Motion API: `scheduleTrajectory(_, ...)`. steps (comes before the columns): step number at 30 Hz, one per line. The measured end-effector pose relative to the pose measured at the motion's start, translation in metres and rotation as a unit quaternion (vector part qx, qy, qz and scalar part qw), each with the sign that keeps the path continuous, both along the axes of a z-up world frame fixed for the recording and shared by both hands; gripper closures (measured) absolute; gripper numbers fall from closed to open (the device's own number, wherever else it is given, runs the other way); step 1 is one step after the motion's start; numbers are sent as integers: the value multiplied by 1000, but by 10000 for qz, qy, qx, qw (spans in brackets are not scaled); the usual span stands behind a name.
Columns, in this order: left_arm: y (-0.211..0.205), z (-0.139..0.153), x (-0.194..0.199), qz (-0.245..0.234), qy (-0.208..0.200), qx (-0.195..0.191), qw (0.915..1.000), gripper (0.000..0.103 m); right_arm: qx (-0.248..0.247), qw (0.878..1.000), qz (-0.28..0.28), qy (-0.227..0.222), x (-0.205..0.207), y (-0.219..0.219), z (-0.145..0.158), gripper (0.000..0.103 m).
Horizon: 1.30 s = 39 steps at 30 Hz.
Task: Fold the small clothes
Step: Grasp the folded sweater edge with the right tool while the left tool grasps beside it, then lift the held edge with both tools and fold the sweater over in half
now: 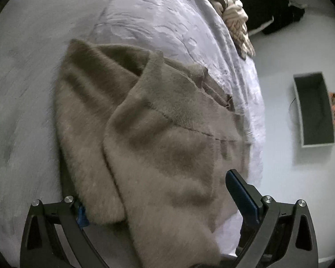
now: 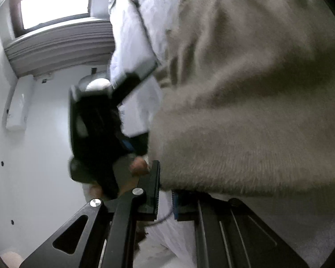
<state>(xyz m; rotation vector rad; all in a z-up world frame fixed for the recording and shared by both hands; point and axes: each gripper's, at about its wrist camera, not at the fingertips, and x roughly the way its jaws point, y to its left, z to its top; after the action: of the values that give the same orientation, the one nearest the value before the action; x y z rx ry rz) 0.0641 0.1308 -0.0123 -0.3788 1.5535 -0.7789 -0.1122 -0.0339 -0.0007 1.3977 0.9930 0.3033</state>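
- Pale lavender bedding (image 1: 167, 22) covers a bed that fills most of the left wrist view, with light floor beyond its edge.
- On the left gripper (image 1: 156, 203) the fingers stand wide apart; one blue pad (image 1: 241, 192) shows bare, the other is half hidden under cloth, so nothing is pinched.
- Just ahead of those fingers the taupe sweater (image 1: 145, 134) lies on the bedding, one layer already turned over another, its ribbed hem facing away.
- On the right gripper (image 2: 165, 192) the fingers sit close together with the sweater's fuzzy edge (image 2: 245, 156) at their tips; whether they truly pinch it I cannot tell.
- Beyond the sweater, a grey open box (image 1: 315, 111) sits on the floor.
- To fold well, I judge the edge should be carried low and level across the sweater and laid squarely, avoiding bunching.
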Motion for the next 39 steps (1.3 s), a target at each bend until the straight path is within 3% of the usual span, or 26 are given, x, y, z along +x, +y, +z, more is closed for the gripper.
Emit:
scheduleTrajectory(3,-12,-1,-1,-141,-210,308,9992,9,-265,9990,271,243,-8,3,-4,92)
scheduleTrajectory(5,-17,-4,-2,-246,-358,580,9974,30,-500,9964,563,399,-14,3,-5,89)
scheduleTrajectory(7,-20,-9,-3,-336,-446,842,9949,42,-800,9907,881,653,-23,-2,-5,87)
scheduleTrajectory(8,-20,-12,-4,-368,-461,923,9940,45,-891,9885,972,743,-26,-6,-5,80)
scheduleTrajectory(9,-20,-14,-5,-388,-474,990,9932,45,-996,9863,1020,824,-31,-15,-3,57)
scheduleTrajectory(11,-21,-15,-7,-386,-549,1134,9913,45,-1169,9846,977,855,-35,-32,4,26)
scheduleTrajectory(16,-25,-18,-11,-432,-698,1384,9870,45,-1825,9790,641,650,-30,-82,33,27)
scheduleTrajectory(19,-29,-19,-10,-375,-692,1475,9859,42,-2310,9695,413,710,-18,-104,42,30)
scheduleTrajectory(20,-30,-20,-10,-357,-689,1499,9857,37,-2474,9658,337,699,-12,-110,43,44)
scheduleTrajectory(21,-31,-21,-9,-327,-676,1526,9854,36,-2624,9620,294,695,-7,-113,43,71)
scheduleTrajectory(23,-34,-21,-8,-327,-683,1560,9848,36,-2990,9509,303,743,3,-117,40,88)
scheduleTrajectory(24,-34,-20,-9,-349,-737,1568,9843,36,-3103,9471,303,766,3,-117,36,88)
scheduleTrajectory(25,-36,-18,-10,-377,-856,1586,9829,46,-3154,9449,348,808,4,-117,32,88)
scheduleTrajectory(26,-36,-16,-11,-403,-965,1584,9818,71,-3138,9445,430,870,10,-114,25,89)
scheduleTrajectory(27,-37,-15,-11,-417,-1035,1613,9806,79,-3070,9452,533,971,14,-112,13,89)
scheduleTrajectory(32,-31,4,-11,-167,-1124,1335,9845,85,-2859,9524,505,930,10,-120,-1,89)
scheduleTrajectory(36,-44,46,-16,-205,-1496,1070,9827,85,-2734,9567,556,832,5,-128,-3,89)
scheduleTrajectory(39,-76,85,-21,-409,-1919,872,9767,85,-2568,9620,551,746,-2,-140,-3,89)
